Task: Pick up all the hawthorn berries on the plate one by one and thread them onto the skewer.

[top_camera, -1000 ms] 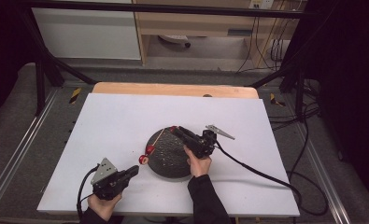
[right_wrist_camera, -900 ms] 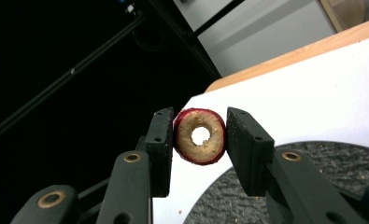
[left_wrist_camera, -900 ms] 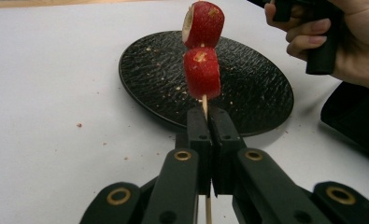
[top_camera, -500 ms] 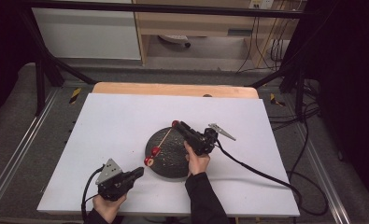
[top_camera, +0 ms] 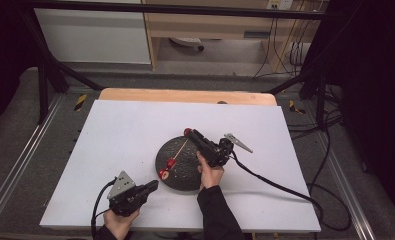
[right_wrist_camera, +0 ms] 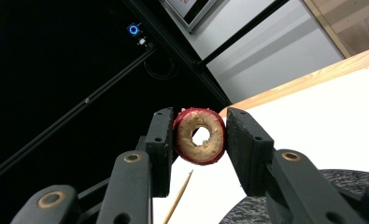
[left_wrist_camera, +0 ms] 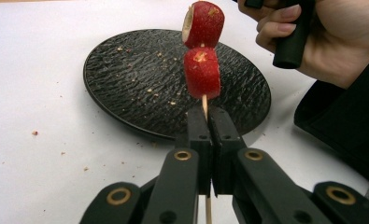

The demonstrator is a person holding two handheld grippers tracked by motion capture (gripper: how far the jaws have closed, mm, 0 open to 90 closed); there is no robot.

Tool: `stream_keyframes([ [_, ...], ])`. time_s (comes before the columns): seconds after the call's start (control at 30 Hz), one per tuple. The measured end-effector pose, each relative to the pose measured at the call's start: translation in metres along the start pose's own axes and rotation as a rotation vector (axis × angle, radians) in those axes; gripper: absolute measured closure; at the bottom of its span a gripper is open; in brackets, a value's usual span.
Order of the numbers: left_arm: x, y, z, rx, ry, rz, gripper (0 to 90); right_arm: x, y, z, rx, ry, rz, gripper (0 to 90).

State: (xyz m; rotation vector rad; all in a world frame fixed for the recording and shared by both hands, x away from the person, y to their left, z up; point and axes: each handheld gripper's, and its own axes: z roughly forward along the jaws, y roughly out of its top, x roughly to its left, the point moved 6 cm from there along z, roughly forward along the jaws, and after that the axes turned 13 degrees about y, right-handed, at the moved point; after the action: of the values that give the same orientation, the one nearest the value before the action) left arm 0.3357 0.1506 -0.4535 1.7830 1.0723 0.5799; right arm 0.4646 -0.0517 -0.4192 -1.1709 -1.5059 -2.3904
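Leftward and slightly lower now, the left gripper [top_camera: 152, 187] pinches the skewer [left_wrist_camera: 204, 103] with two fruit pieces over the black plate [top_camera: 185, 177]; the right gripper [top_camera: 189, 133] clamps a cored red ring [right_wrist_camera: 200, 136], poised for threading.

skewer end [left_wrist_camera: 208, 212]: cut off by the bottom edge, below the left gripper [left_wrist_camera: 209, 122]
plate [right_wrist_camera: 285, 196]: behind the right gripper [right_wrist_camera: 200, 135], mostly hidden
crumbs [left_wrist_camera: 140, 51]: kind unclear
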Motion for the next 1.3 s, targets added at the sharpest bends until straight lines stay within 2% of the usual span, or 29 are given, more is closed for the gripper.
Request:
stream_keyframes([
  [0.43, 0.000, 0.000, 0.001, -0.007, 0.011, -0.010, 88.4, 0.001, -0.002, 0.000, 0.003, 0.011, 0.016, 63.2],
  [0.73, -0.007, 0.003, 0.005, -0.012, 0.031, -0.058, 88.4, 0.000, -0.005, 0.001, -0.004, 0.014, 0.028, 63.3],
  [0.97, -0.013, 0.008, 0.010, -0.018, 0.045, -0.074, 88.5, 0.002, -0.004, 0.000, -0.010, 0.023, 0.044, 63.4],
  [1.2, -0.014, 0.011, 0.011, -0.037, 0.060, -0.061, 88.6, 0.003, -0.002, -0.001, -0.007, 0.020, 0.082, 63.6],
  [1.3, -0.014, 0.012, 0.010, -0.052, 0.086, -0.034, 88.6, 0.003, -0.002, -0.001, -0.006, 0.024, 0.119, 63.7],
])
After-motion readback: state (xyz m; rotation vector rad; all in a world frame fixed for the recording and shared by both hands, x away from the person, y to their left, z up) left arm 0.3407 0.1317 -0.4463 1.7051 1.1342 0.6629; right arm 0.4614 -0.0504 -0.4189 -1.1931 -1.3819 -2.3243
